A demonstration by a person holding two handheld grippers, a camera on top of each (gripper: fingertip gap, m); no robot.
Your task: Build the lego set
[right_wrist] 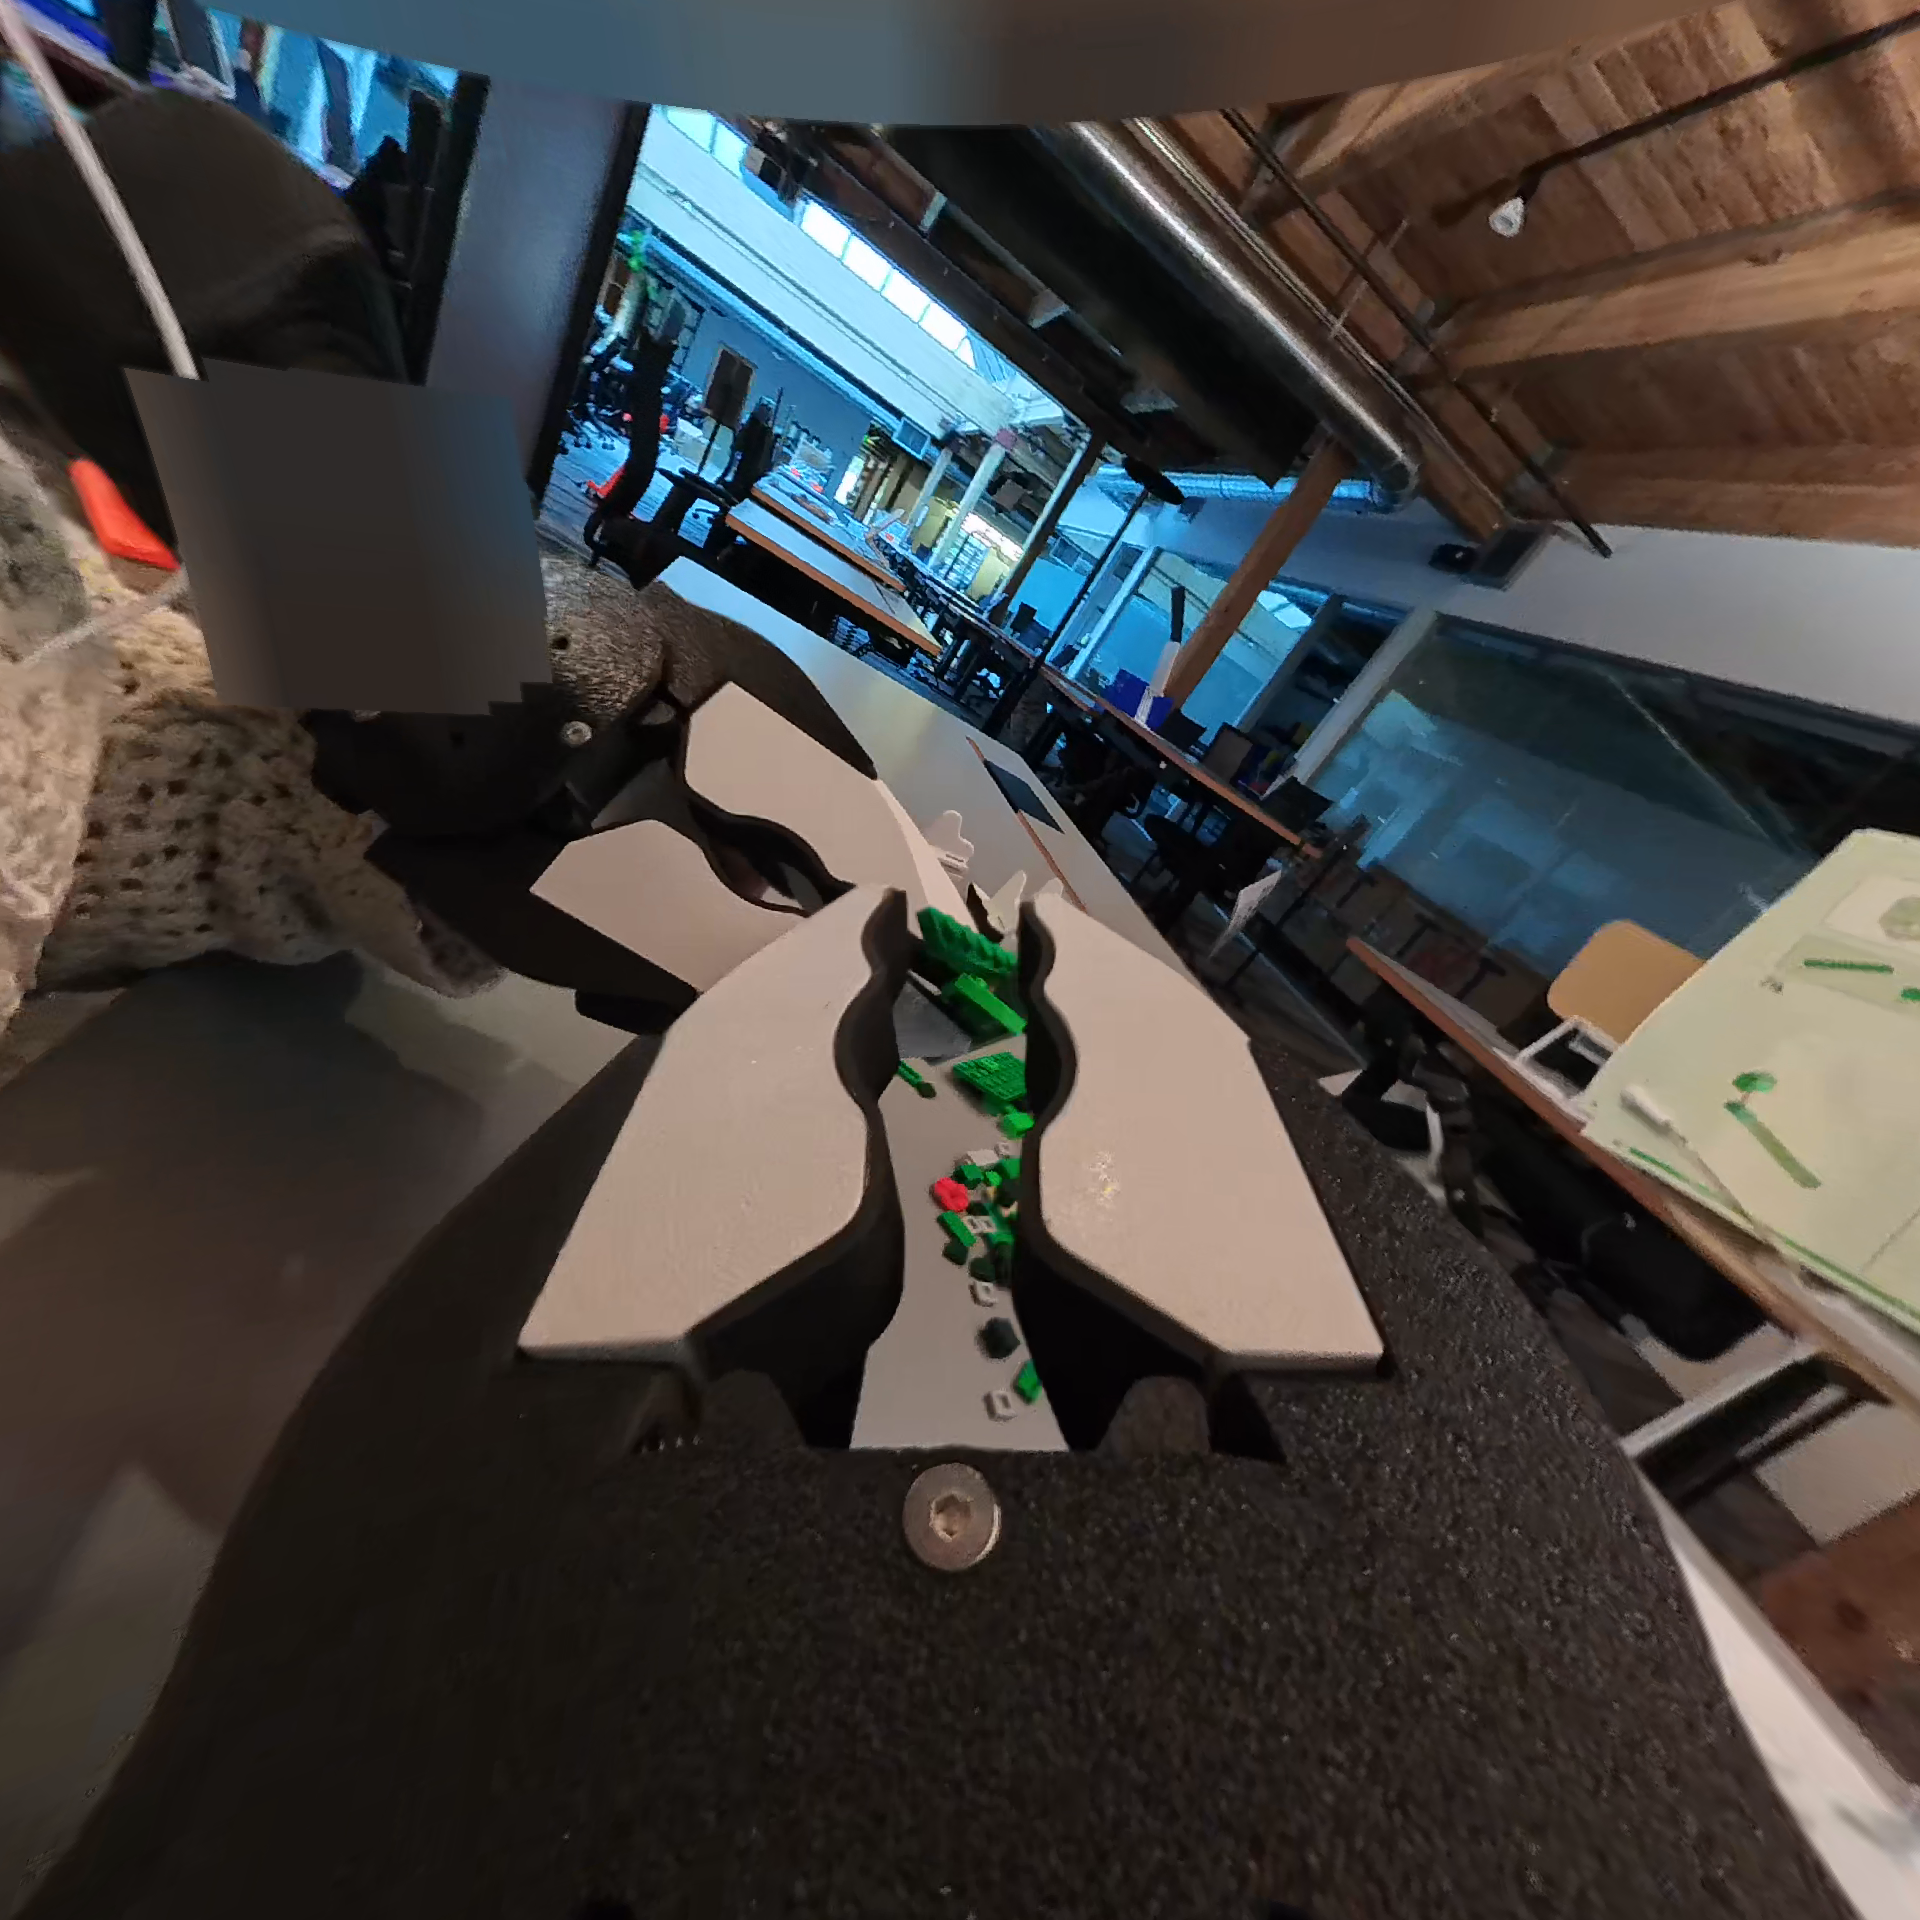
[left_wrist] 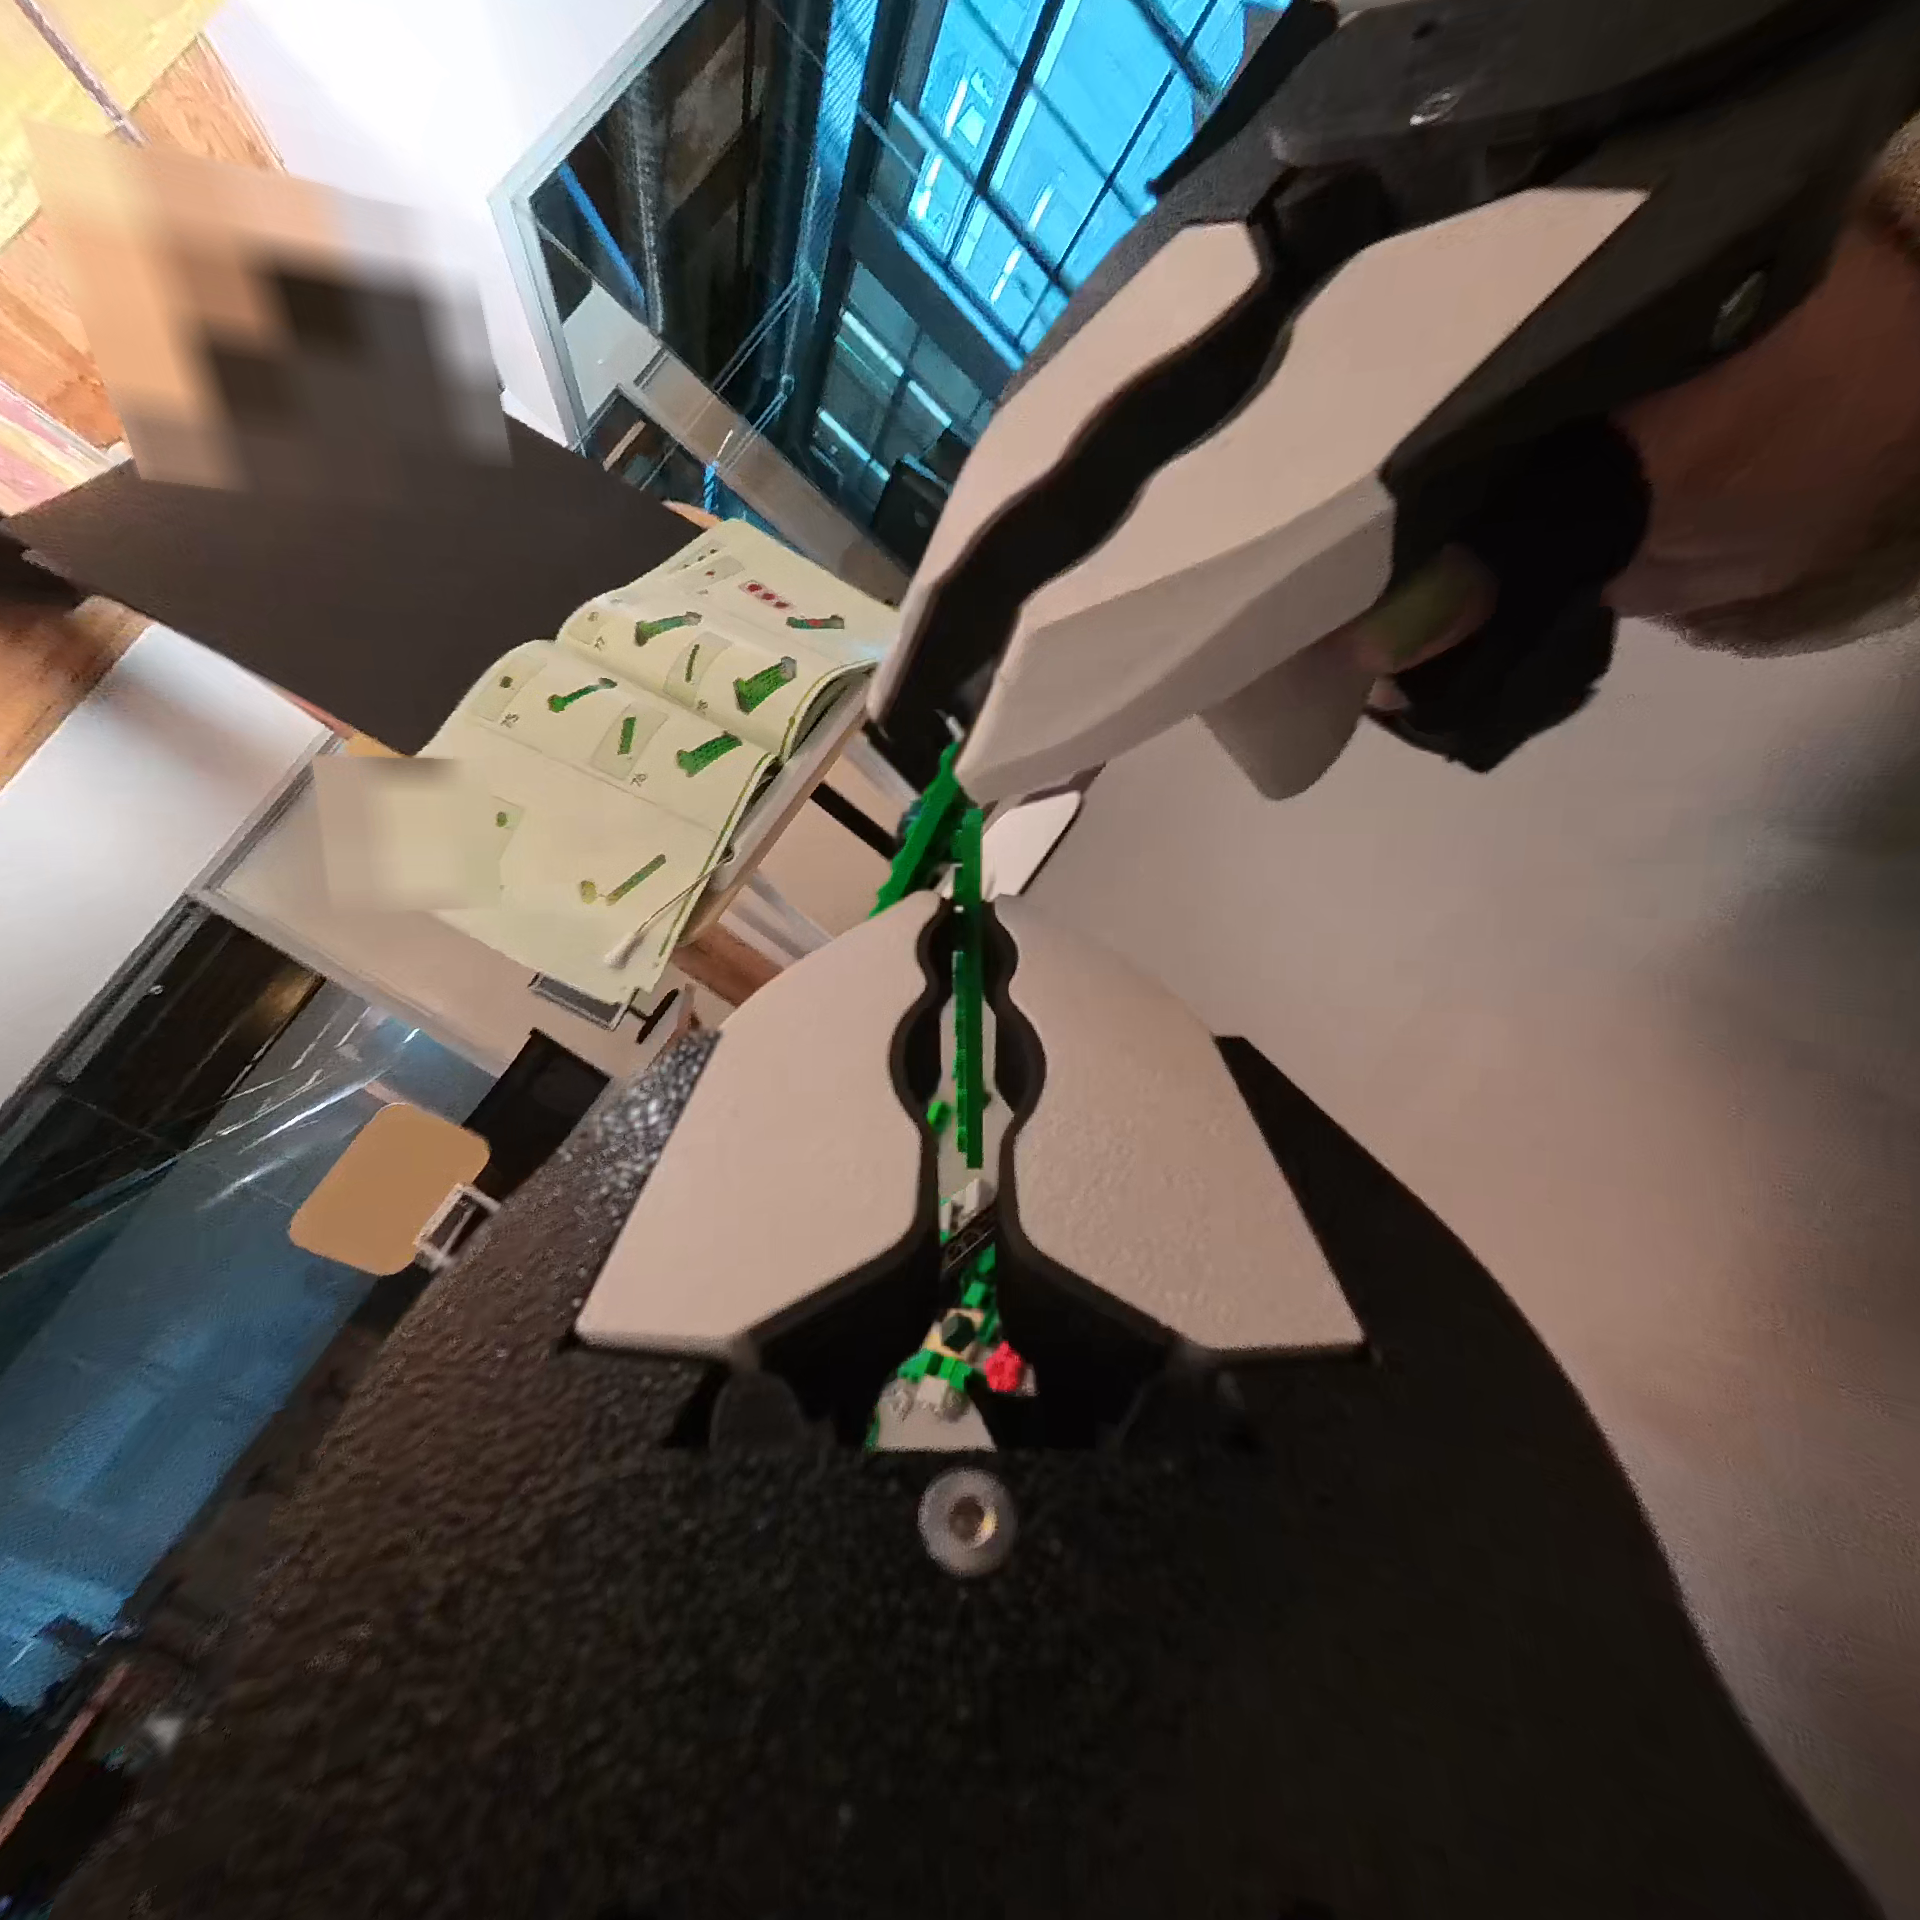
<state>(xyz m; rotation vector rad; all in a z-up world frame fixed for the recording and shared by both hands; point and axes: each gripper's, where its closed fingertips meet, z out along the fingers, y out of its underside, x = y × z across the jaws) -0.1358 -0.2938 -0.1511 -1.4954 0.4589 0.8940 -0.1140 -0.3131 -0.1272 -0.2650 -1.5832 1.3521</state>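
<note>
Left gripper: in our left wrist view the left gripper [left_wrist: 971,920] has its two pale fingers [left_wrist: 821,1122] drawn almost together, pinched on a thin green lego assembly [left_wrist: 968,1023] that stands edge-on in the narrow gap between them
Right gripper: we see the right gripper [left_wrist: 961,748] come in from the upper right of that view, its tips meeting the far end of the same green assembly; whether it truly clamps it we cannot tell. In its own view the right gripper [right_wrist: 961,920] shows a clear gap between its fingers [right_wrist: 748,1132]
Lego assembly: held up off the table, between the two grippers; in the right wrist view we see green studded plates [right_wrist: 971,961] at the fingertips, just beside the left gripper [right_wrist: 800,883], which reaches in from the left
Loose pieces: small green, grey and one red piece [right_wrist: 949,1192] lie scattered on the white table [right_wrist: 914,1392] below, seen through the finger gap; the left view shows the same red piece [left_wrist: 1003,1366]
Instruction booklet: it lies open on the table edge, pale green pages with green diagrams [left_wrist: 623,748]; in the right view we see it at the right [right_wrist: 1787,1101]
Hand: a gloved hand [left_wrist: 1538,582] grips the right gripper's handle
</note>
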